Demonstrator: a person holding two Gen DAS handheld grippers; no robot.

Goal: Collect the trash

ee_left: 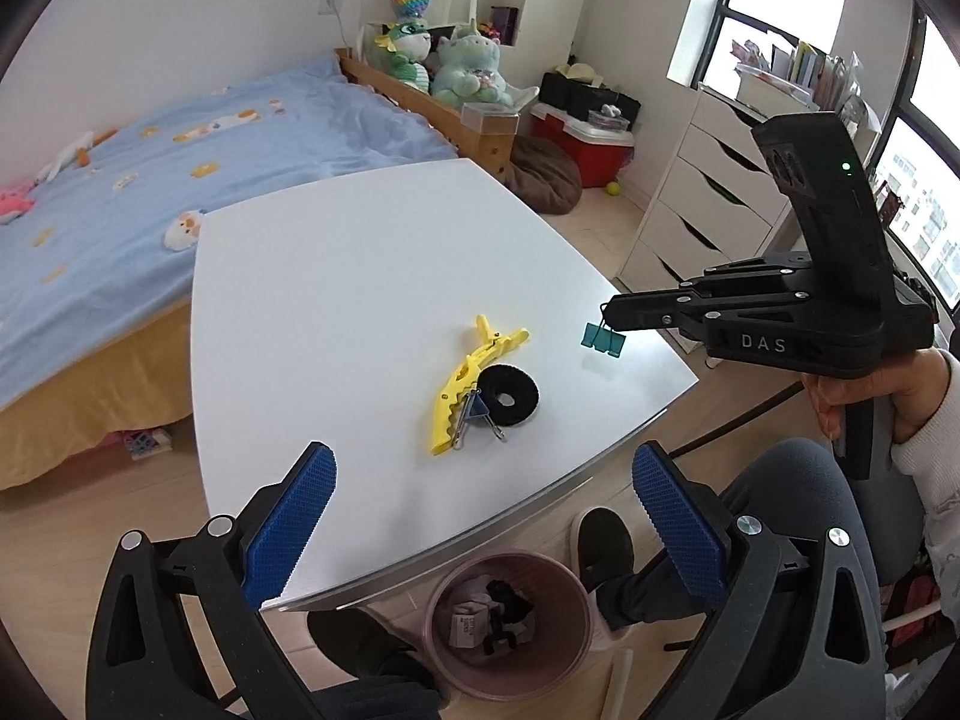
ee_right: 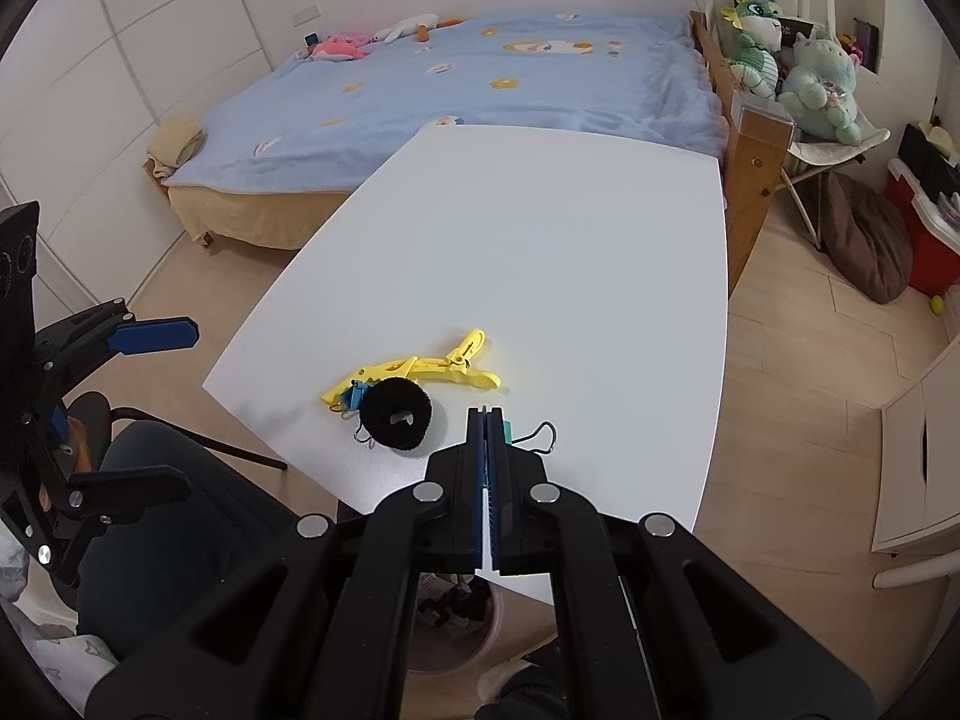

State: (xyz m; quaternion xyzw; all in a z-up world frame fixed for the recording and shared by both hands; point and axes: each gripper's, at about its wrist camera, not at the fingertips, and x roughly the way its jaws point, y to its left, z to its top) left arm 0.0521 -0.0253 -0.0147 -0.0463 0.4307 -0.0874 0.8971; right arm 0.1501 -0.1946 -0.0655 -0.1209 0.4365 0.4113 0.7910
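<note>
One teal binder clip between right tool tips.

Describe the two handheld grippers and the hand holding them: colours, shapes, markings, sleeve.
Both are matte black linkage frames with silver pivot bolts. The left gripper has blue, grid-textured pads on its fingers. The right gripper has slim black fingers, white "DAS" lettering on its body, an upright black block with a green light, and blue pads. The right hand is bare, with a white knit sleeve cuff. No cables show.
</note>
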